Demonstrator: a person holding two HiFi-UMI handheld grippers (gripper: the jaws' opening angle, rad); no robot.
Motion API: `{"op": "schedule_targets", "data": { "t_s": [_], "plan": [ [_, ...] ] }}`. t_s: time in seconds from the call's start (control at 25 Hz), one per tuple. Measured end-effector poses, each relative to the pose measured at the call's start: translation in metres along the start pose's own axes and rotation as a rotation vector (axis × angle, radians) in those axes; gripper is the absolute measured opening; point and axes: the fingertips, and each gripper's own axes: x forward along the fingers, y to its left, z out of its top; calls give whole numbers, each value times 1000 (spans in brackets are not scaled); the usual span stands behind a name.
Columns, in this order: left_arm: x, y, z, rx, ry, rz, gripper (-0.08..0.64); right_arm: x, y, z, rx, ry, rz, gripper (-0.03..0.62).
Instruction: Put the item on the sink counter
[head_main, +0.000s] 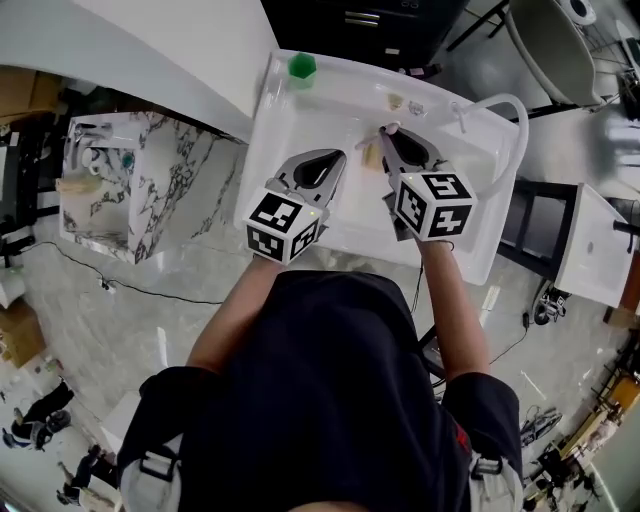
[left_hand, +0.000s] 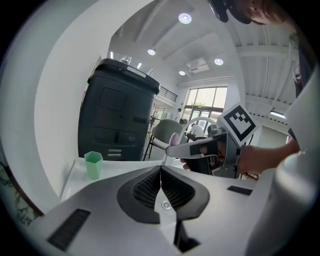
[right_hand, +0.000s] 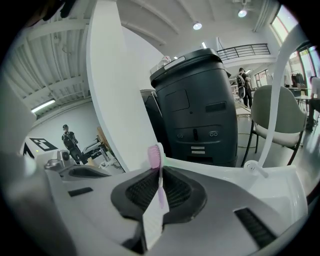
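A toothbrush (right_hand: 156, 161) with pink bristles and a white handle stands upright between the jaws of my right gripper (right_hand: 159, 176), which is shut on it. In the head view, my right gripper (head_main: 387, 137) hovers over the basin of the white sink counter (head_main: 290, 130), with the brush head (head_main: 391, 128) at its tip. My left gripper (head_main: 334, 158) hangs beside it on the left, jaws shut with nothing in them. The left gripper view shows its closed tips (left_hand: 161, 171), and the pink brush head (left_hand: 174, 138) sticking out of the right gripper (left_hand: 172, 151).
A green cup (head_main: 301, 66) stands at the counter's far left corner. A beige item (head_main: 372, 156) lies in the basin. Faucet fittings (head_main: 417, 107) and a white hose (head_main: 505, 103) are at the back right. A marble vanity (head_main: 140, 180) stands to the left, a dark bin (right_hand: 200, 110) behind the counter.
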Motion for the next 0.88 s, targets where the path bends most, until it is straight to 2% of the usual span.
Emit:
{"op": "schedule_targets", "data": {
  "t_s": [0.44,0.88],
  "plan": [
    [30,20,-10,3,68,-105,14,38,-31,0,135,-7,-86,48],
    [61,35,-13,24,122,-166,14,67,-57,-4,261,-17,-130,48]
  ]
}}
